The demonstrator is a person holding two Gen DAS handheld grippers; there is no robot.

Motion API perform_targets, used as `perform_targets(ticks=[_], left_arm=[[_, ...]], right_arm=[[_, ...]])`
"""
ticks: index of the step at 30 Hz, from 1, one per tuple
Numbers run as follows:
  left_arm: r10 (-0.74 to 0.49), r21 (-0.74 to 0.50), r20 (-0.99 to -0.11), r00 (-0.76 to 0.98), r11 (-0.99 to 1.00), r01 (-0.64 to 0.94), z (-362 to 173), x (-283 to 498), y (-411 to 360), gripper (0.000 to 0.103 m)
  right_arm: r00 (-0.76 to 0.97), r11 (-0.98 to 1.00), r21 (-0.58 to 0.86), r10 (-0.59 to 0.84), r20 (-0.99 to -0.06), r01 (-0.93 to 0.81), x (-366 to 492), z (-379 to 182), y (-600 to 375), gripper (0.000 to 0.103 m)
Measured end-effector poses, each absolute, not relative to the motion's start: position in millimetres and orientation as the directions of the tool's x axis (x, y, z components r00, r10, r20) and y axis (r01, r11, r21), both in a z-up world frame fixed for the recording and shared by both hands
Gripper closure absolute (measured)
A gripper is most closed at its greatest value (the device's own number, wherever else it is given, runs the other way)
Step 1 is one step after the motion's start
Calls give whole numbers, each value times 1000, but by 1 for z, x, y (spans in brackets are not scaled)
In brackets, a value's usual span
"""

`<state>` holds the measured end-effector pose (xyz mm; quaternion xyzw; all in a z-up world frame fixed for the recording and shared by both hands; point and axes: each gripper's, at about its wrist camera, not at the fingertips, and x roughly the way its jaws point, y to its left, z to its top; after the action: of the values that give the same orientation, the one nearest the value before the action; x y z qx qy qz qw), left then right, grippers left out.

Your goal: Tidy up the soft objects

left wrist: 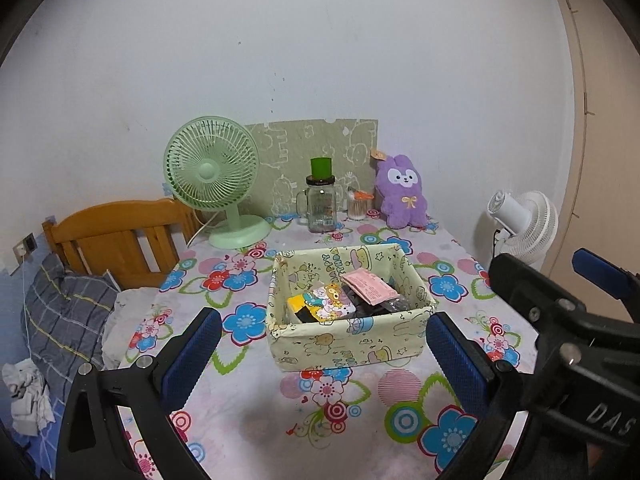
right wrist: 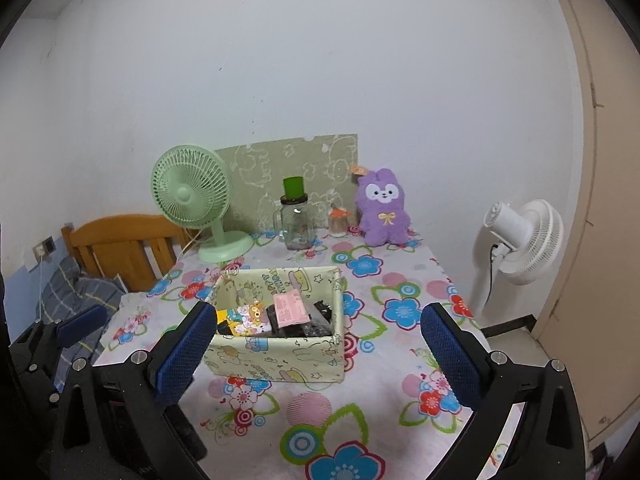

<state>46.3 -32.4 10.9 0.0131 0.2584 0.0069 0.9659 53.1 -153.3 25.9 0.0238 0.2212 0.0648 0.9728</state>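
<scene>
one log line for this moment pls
left gripper: open, empty | right gripper: open, empty | cream printed fabric basket: mid-table, packets inside | purple plush bunny: upright by wall

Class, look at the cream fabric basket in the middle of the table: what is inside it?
Inside the fabric basket: a pink paper packet, a colourful cartoon-print pouch, and dark items beneath them. What lies at the bottom is covered.

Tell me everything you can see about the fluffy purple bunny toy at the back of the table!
The fluffy purple bunny plush toy sits upright at the far end of the flowery tablecloth, leaning back toward the white wall. It has two rounded ears, a white face patch with dark eyes and a small smile, and a yellow bow on its chest. A tan paper tag hangs by one ear. Its fur looks soft and shaggy. A small clear container of sticks stands just beside it. Neither gripper touches it.
</scene>
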Motion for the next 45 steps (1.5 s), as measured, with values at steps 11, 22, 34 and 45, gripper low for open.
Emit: perform_targets(ticks=[11,22,34,45], left_arm=[[25,36,-474,880,999,-9,22,31,-29,0],[21,20,-452,892,1000,-14,28,23,-22,0],[34,-11,-434,900,999,-42,31,17,-17,0],[51,-13,-425,904,998,-62,31,14,-14,0]], right_arm=[[907,993,91,111,-407,-80,35,31,-164,0],[918,993,90,101,-383,-72,26,38,-166,0],[917,992,79,119,-380,-96,22,42,-162,0],[916,992,80,117,-383,-94,20,43,-167,0]])
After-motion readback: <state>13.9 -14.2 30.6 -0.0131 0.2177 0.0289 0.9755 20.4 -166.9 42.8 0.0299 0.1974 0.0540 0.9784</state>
